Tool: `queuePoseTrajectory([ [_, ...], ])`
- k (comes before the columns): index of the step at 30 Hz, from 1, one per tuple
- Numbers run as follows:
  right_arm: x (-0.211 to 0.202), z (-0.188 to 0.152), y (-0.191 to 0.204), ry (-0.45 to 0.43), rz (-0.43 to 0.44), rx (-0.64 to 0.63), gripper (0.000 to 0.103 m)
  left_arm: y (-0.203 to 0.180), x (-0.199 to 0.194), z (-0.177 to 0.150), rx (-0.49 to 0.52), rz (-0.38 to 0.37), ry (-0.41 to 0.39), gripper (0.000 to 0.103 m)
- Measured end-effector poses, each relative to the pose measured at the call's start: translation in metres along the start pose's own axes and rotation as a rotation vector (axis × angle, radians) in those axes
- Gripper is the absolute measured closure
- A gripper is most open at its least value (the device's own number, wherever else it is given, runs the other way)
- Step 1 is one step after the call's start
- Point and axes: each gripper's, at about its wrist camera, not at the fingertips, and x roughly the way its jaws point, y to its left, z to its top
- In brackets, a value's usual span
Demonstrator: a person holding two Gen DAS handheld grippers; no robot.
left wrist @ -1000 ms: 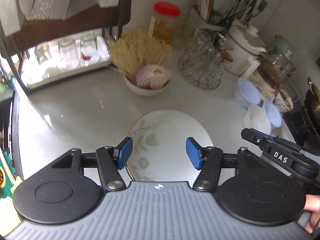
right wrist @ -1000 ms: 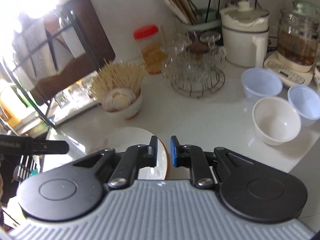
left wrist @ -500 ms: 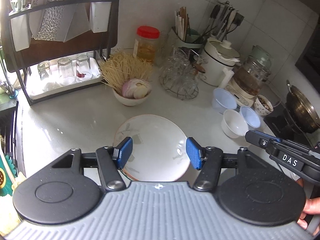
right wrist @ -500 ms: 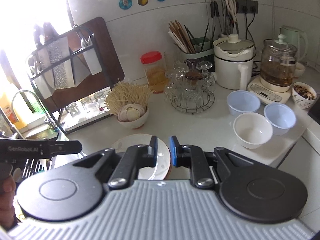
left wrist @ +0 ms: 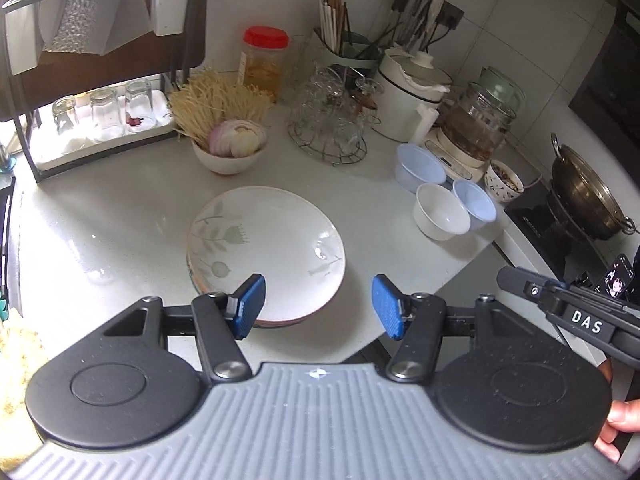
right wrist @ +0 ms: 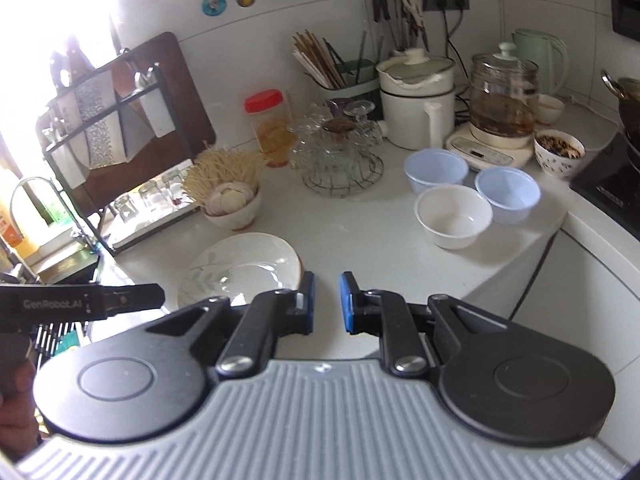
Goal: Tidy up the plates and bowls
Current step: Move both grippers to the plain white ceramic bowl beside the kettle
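Nearest, the left gripper (left wrist: 318, 306) hangs with fingers spread and empty; the right gripper (right wrist: 327, 302) has fingers nearly together, pinching nothing. Just beyond lies the stacked floral plates (left wrist: 266, 250), near the counter (left wrist: 100, 216) edge. Far right cluster three small bowls (right wrist: 454, 220). A careless nudge could slide the plates off.

The right hand-held gripper (left wrist: 576, 312) bears "DAS" in white letters on its black side. The left hand-held gripper (right wrist: 80, 302) reads "GenRobot.AI".
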Motion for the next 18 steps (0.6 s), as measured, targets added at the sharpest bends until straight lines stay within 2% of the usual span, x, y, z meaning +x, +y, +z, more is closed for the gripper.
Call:
queuePoseTrajectory([
  [7, 0.023, 0.014, -0.05, 0.019, -0.051, 0.079, 0.086, -0.026, 0.037, 0.016, -0.009, -0.027, 0.029, 0.038],
  [11, 0.046, 0.033, -0.088, 0.032, -0.058, 0.11, 0.086, -0.049, 0.075, 0.04, -0.018, -0.047, 0.044, 0.038],
  [15, 0.07, 0.056, -0.123, 0.041, -0.054, 0.111, 0.084, -0.07, 0.118, 0.065, -0.071, -0.1, 0.08, 0.038],
  [17, 0.084, 0.066, -0.141, 0.047, -0.05, 0.13, 0.072, -0.082, 0.141, 0.077, -0.073, -0.096, 0.098, 0.038],
  [18, 0.09, 0.07, -0.151, 0.048, -0.048, 0.148, 0.062, -0.088, 0.151, 0.082, -0.07, -0.091, 0.103, 0.038],
])
